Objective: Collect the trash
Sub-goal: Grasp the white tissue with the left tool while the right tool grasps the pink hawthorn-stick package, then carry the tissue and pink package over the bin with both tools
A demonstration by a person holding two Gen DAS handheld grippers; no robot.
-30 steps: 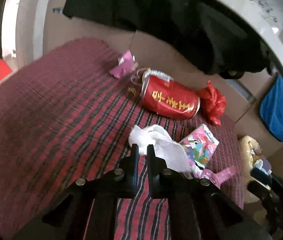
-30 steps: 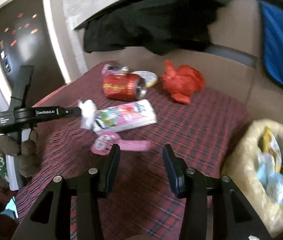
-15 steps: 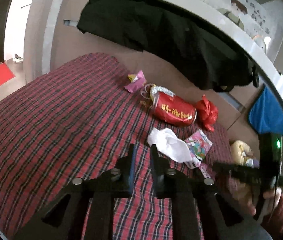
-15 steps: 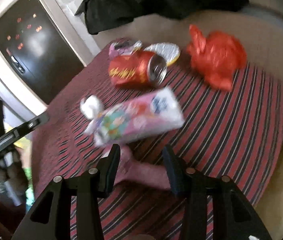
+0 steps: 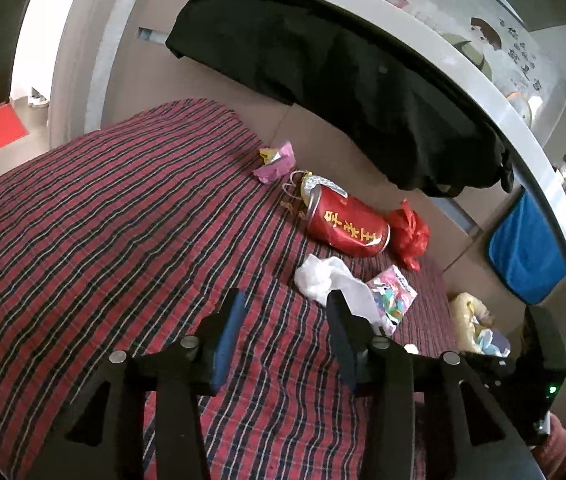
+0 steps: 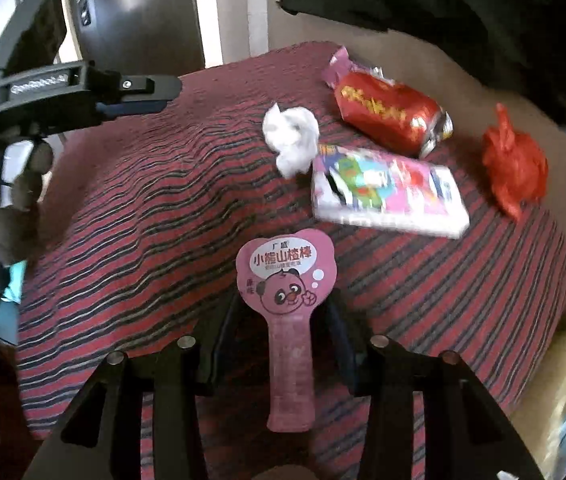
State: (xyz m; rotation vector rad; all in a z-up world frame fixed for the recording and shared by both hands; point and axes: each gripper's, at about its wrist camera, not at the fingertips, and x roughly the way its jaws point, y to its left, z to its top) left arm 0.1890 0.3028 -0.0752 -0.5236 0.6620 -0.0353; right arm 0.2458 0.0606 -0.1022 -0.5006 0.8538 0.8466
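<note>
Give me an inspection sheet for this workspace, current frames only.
Surface: red plaid blanket, wrinkled, bearing all the litter.
Job's things: pink lollipop wrapper; white tissue wad; colourful tissue pack; red can on its side; red plastic bag; pink scrap; lined trash bin beside the blanket, already holding litter.
Clutter: black garment hanging on the rail behind.
Grippers: left claw open, empty, above the blanket; right claw open, straddling the lollipop wrapper, not shut on it.
Cables: nothing seen.
Surroundings: blue cloth, cartoon wall pictures, red doormat.
</note>
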